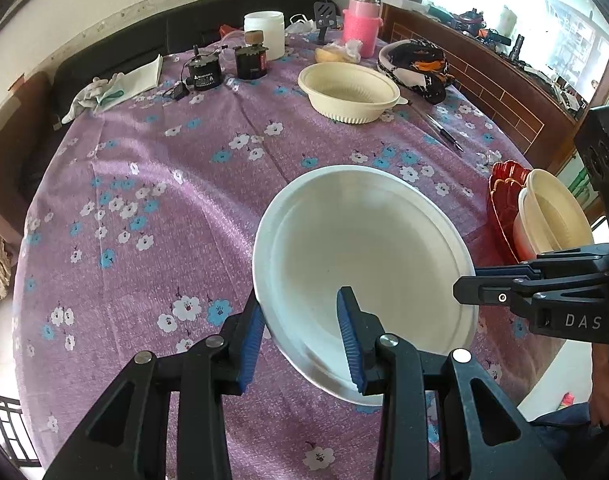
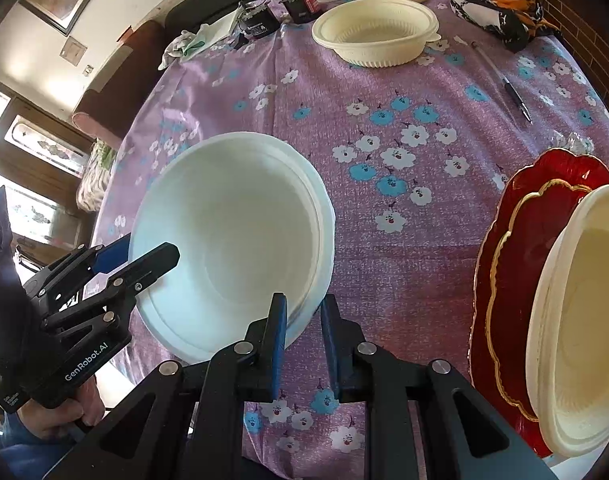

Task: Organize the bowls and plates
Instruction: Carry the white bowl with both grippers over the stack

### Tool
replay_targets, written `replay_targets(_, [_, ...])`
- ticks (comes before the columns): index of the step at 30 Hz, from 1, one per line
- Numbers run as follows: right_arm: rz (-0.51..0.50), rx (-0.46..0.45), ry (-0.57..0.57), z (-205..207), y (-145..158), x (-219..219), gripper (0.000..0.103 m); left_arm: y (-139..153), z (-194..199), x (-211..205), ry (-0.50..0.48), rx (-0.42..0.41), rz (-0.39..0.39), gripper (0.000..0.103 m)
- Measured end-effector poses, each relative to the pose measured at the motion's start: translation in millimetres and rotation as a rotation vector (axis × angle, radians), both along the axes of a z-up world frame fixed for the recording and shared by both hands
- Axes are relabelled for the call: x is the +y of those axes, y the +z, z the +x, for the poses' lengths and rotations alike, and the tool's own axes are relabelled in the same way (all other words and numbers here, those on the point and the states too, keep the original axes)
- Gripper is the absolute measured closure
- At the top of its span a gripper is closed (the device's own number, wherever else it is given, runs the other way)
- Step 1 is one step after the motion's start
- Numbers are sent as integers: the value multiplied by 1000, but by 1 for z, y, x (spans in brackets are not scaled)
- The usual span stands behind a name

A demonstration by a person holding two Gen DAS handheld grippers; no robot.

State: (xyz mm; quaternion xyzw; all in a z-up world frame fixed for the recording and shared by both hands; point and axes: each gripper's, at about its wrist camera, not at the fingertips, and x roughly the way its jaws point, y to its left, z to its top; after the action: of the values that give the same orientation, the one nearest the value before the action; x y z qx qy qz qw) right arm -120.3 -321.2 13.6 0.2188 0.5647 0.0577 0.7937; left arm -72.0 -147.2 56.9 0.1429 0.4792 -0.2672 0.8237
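1. Purple floral tablecloth [image 1: 152,184] covers the whole table, with blue and white flowers printed across it.
2. White plates [image 1: 364,256], at least two stacked by the doubled rim seen in the right wrist view, sit tilted above the cloth near the table's front, gripped from two sides.
3. Left gripper [image 1: 302,344] has its blue pads [image 1: 350,340] partly closed across the near rim of the white plates: one finger under the outer edge, the other inside the well. It has hold of the rim.
4. Right gripper [image 2: 302,344] is narrowed to a small gap, with the edge of the white plates caught between its pads; in the left wrist view its fingers reach in from the right onto the rim.
5. Red plates [image 2: 516,272] with scalloped gold edges lie at the table's right side, one on the other.
6. One cream bowl [image 2: 584,320] rests on the red plates; the left wrist view shows a second bowl nested beneath it.
7. Another cream bowl [image 1: 350,90] with a ribbed wall stands alone at the far side, well apart from the white plates.
8. Pink container [image 1: 360,30] and a white jar [image 1: 264,32] stand at the far edge.
9. Two small black motors [image 1: 224,68] sit near the jar.
10. Thin pen [image 1: 440,128] lies to the right of the far bowl.
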Motion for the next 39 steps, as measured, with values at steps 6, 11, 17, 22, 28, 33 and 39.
replay_targets(6, [9, -11, -4, -4, 1, -5, 84, 5, -7, -5, -4, -22, 16, 69])
replay_targets(11, [12, -27, -4, -7, 4, -8, 84, 9, -11, -9, -5, -38, 24, 69])
replay_targets(17, [11, -51, -11, -14, 10, -15, 84, 13, -17, -15, -11, -54, 30, 69])
replay_targets(22, [3, -73, -12, -20, 15, -19, 84, 17, -20, -20, -11, -68, 30, 69])
replay_targets(28, [-6, -100, -18, -26, 23, -25, 84, 22, -25, -27, -16, -84, 28, 68])
replay_targets(33, [-21, -125, -20, -31, 31, -27, 84, 27, -29, -30, -19, -103, 19, 68])
replay_targets(39, [-69, -183, -29, -41, 48, -32, 84, 34, -32, -41, -37, -117, 5, 68])
